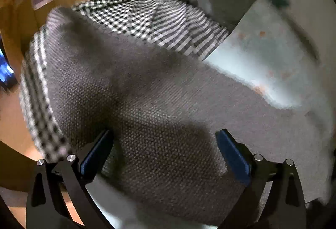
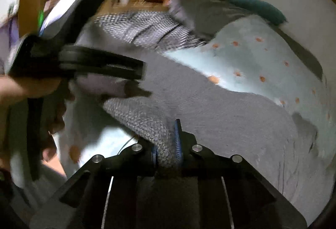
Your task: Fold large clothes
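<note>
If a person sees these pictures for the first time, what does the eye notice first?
First, the grey knitted garment spread across the pale blue sheet. The right gripper pinches a fold of it, while the left gripper stands open above it. Behind lies a checked cloth.

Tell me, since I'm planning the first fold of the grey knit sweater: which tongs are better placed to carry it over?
Right. The right tongs are already shut on a bunched edge of the grey knit sweater. The left tongs stand open over the sweater, gripping nothing, so they would first need to close on cloth.
</note>
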`<action>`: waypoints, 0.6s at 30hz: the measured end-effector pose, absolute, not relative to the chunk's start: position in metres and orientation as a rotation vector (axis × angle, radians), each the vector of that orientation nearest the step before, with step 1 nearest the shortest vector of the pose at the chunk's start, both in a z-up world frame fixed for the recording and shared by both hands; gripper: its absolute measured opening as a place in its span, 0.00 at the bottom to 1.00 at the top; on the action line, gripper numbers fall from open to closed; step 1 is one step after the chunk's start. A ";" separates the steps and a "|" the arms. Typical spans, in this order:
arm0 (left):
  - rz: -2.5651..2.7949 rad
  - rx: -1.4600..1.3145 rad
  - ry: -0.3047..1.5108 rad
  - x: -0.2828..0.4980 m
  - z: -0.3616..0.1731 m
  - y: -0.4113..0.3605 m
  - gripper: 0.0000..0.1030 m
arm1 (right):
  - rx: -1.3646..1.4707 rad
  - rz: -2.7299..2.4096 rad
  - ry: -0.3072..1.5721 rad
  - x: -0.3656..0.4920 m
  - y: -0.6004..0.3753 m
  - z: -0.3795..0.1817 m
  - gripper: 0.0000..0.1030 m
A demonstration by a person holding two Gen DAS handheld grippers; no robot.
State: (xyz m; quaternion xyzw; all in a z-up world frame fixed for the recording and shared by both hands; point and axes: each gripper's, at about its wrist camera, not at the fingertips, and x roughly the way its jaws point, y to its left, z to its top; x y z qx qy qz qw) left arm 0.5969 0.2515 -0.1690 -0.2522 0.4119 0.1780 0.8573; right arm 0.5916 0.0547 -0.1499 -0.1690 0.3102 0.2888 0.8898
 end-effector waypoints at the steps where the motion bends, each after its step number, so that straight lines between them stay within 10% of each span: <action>1: 0.316 -0.626 0.811 0.591 -0.167 0.257 0.95 | -0.307 0.582 0.638 0.590 0.043 -0.145 0.11; 12: 0.082 -1.081 0.642 0.587 -0.186 0.270 0.94 | -0.153 0.428 0.640 0.579 -0.046 -0.136 0.11; 13: 0.072 -1.097 0.625 0.587 -0.187 0.271 0.89 | -0.147 0.435 0.654 0.578 -0.051 -0.139 0.11; 15: 0.095 -1.086 0.636 0.588 -0.189 0.271 0.26 | -0.167 0.443 0.671 0.573 -0.054 -0.145 0.11; 18: 0.100 -1.105 0.700 0.599 -0.201 0.275 0.13 | -0.174 0.458 0.697 0.568 -0.055 -0.152 0.12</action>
